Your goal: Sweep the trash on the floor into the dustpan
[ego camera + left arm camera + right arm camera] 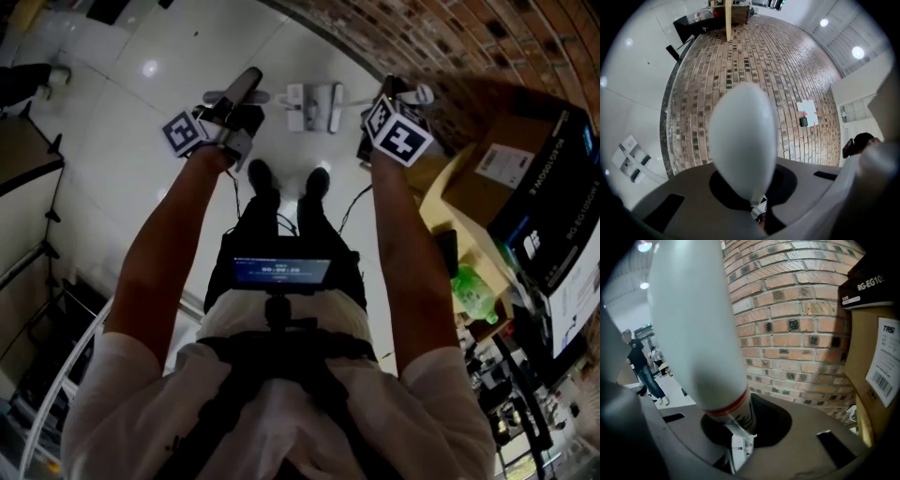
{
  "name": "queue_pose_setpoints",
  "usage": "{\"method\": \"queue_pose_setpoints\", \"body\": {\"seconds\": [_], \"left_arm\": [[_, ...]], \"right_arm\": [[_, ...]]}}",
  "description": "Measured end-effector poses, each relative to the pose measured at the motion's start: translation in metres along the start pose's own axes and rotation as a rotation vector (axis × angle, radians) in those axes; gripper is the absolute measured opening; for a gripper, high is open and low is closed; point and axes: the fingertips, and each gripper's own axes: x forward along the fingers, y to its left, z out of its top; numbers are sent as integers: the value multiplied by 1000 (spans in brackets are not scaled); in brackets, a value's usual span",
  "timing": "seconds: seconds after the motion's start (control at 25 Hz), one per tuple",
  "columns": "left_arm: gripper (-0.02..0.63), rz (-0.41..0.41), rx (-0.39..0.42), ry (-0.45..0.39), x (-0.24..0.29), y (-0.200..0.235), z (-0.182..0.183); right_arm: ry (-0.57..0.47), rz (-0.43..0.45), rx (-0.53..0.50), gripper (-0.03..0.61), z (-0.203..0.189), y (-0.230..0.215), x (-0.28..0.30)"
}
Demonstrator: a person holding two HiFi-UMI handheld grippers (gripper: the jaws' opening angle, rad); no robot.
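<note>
My left gripper (232, 120) is shut on a pale grey handle (242, 91) that points away over the white tile floor. In the left gripper view the handle's rounded end (743, 140) rises out of the left gripper (757, 208) and hides much of the brick wall. My right gripper (382, 105) is shut on a white handle (696, 329) with a red band near the jaws; in the right gripper view it runs up and left from the right gripper (739, 430). Neither a dustpan head, a broom head nor trash shows in any view.
A curved brick wall (441, 47) stands ahead on the right. Cardboard boxes (511, 178) and a green bottle (473, 295) crowd the right side. A white power strip (314, 106) lies on the floor past the person's shoes (261, 176). Stands (37, 244) line the left. A person (640, 364) stands far off.
</note>
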Motion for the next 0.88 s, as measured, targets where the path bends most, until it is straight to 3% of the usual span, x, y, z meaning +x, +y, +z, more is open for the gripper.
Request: {"method": "queue_pose_setpoints", "body": {"seconds": [0.24, 0.52, 0.76, 0.88], "left_arm": [[60, 69, 76, 8, -8, 12, 22], [86, 100, 121, -4, -13, 20, 38], [86, 90, 111, -8, -13, 20, 44], [86, 85, 113, -2, -14, 20, 46]], "right_arm": [[39, 85, -64, 37, -1, 52, 16], [108, 289, -286, 63, -15, 133, 26], [139, 314, -191, 117, -26, 170, 25], [167, 396, -188, 144, -35, 193, 22]]}}
